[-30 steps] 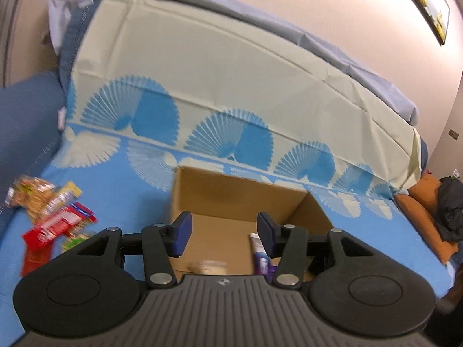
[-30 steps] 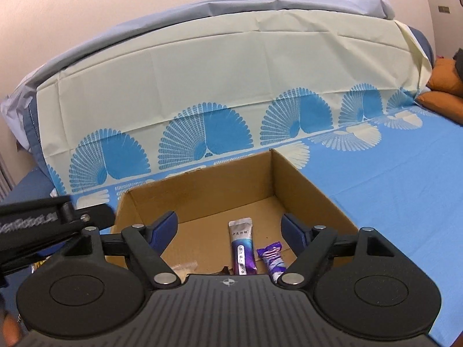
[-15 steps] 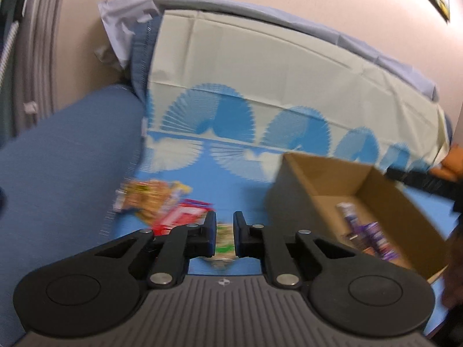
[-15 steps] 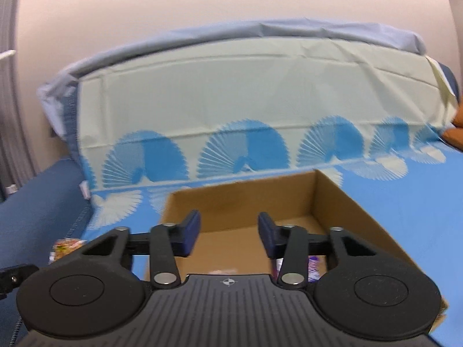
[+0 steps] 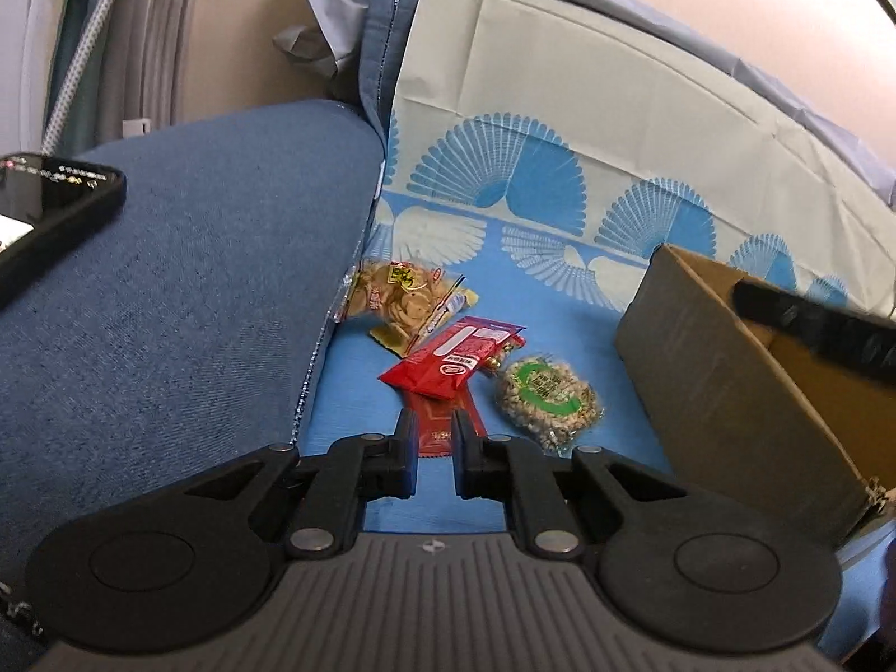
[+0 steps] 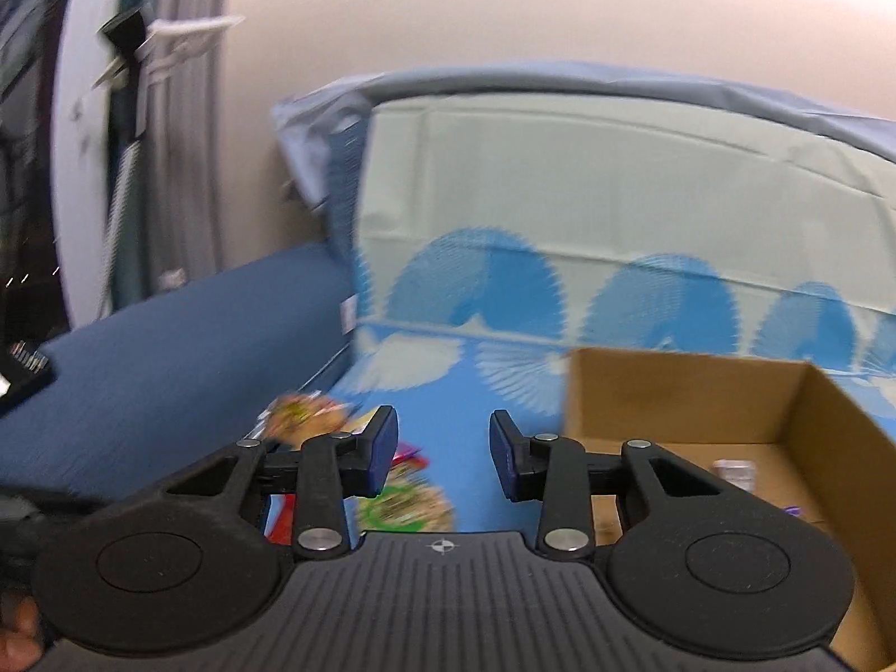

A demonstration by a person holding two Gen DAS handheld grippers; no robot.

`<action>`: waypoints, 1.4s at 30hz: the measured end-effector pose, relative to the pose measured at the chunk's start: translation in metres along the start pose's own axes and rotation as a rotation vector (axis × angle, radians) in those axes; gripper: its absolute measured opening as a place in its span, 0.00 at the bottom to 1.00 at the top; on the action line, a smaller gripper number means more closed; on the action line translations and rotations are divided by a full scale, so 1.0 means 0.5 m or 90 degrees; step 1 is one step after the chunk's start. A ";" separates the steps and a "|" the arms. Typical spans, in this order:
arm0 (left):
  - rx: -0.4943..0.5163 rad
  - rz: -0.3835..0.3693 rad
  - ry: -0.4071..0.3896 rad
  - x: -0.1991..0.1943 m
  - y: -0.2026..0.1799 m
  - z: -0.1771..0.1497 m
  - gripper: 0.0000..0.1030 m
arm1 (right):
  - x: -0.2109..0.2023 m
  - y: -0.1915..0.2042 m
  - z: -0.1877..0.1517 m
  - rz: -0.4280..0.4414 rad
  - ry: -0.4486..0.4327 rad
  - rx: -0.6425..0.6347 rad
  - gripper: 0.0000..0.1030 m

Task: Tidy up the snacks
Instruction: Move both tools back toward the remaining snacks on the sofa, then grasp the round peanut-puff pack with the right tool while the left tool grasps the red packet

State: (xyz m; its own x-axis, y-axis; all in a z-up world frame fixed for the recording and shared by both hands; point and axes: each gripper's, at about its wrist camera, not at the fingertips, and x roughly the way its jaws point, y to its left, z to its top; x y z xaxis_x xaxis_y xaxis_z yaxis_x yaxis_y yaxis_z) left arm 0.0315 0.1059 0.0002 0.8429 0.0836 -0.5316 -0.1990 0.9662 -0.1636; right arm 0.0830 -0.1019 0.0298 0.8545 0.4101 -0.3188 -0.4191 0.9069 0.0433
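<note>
Blue patterned cloth [image 5: 358, 386] spread over a couch seat; cardboard box [image 5: 722, 386] at its right side, open-topped; left of the box, a loose cluster of snacks: clear cracker bag [image 5: 395, 297] farthest, round peanut pack [image 5: 546, 395] nearest the box, red wrapper [image 5: 456, 358] between them; left gripper [image 5: 435, 451] just before the red wrapper, jaws nearly pressed together, nothing pinched; right gripper [image 6: 443, 456] left of the box, jaws partly spread, empty.

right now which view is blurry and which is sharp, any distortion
Left wrist view: sharp, print on the red packet readable, fisheye bends the cardboard box edges. Right wrist view: motion-smeared, the snacks mere blotches, though the right hand-held gripper itself stays crisp.
</note>
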 end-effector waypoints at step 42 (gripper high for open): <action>-0.056 -0.066 -0.015 0.023 0.021 0.009 0.13 | 0.291 0.067 -0.091 0.009 0.326 -0.013 0.78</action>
State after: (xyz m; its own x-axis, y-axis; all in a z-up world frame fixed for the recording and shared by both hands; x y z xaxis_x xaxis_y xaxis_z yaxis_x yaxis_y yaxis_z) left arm 0.0414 0.1183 -0.0038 0.8721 -0.0084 -0.4892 -0.1534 0.9448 -0.2895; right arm 0.1796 -0.0162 -0.0581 0.5908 0.3184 -0.7413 -0.4406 0.8970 0.0340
